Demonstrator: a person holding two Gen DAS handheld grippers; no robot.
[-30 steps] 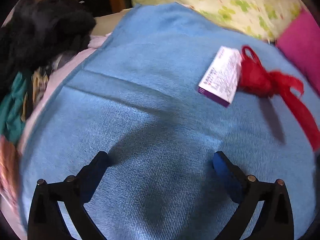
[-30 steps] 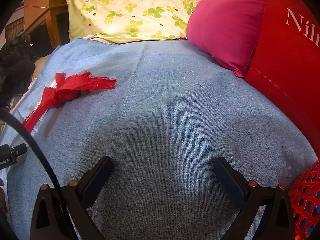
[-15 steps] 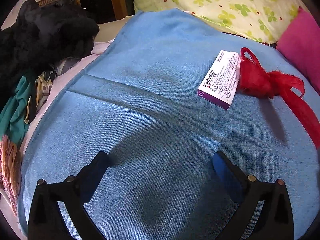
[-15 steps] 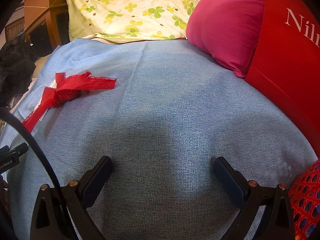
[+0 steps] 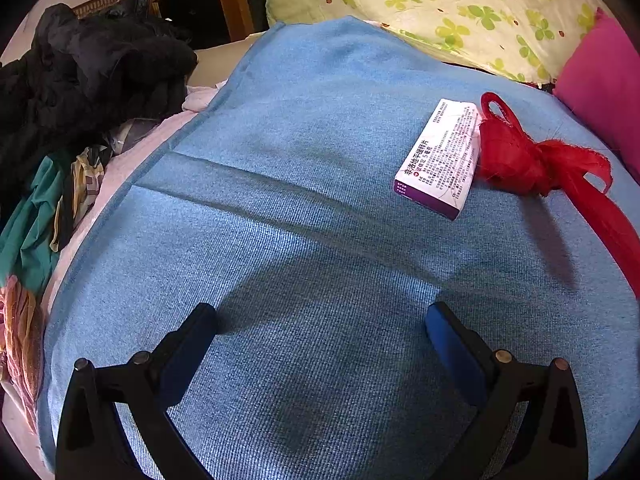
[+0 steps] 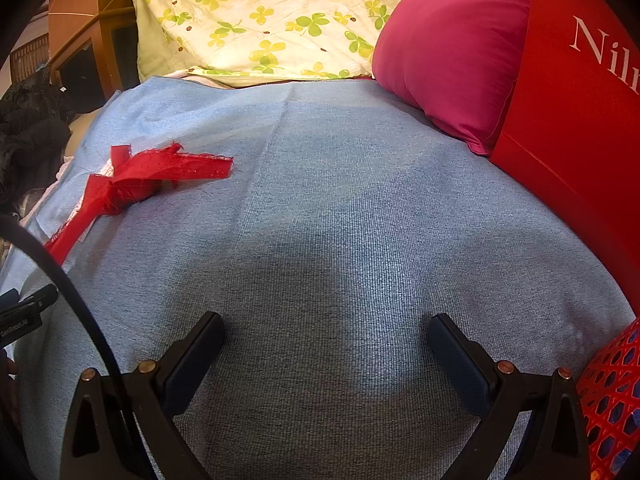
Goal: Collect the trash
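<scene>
A white and purple medicine box [image 5: 440,158] lies on the blue blanket [image 5: 312,184], ahead and to the right of my left gripper [image 5: 320,320], which is open and empty. A crumpled red ribbon [image 5: 532,160] lies against the box's right side. The ribbon also shows in the right wrist view [image 6: 136,184], far left of my right gripper [image 6: 326,328], which is open and empty above the blanket [image 6: 360,220]. A red mesh basket [image 6: 612,392] sits at the right gripper's lower right.
A pile of black and coloured clothes [image 5: 80,92] lies off the blanket's left edge. A clover-print pillow [image 6: 260,20] and a pink pillow [image 6: 448,56] lie at the far end. A red bag with white letters [image 6: 580,100] stands on the right.
The left gripper has pulled back and tilted a little, so the box and ribbon sit slightly lower and the clothes pile shows more. The right gripper has barely moved.
</scene>
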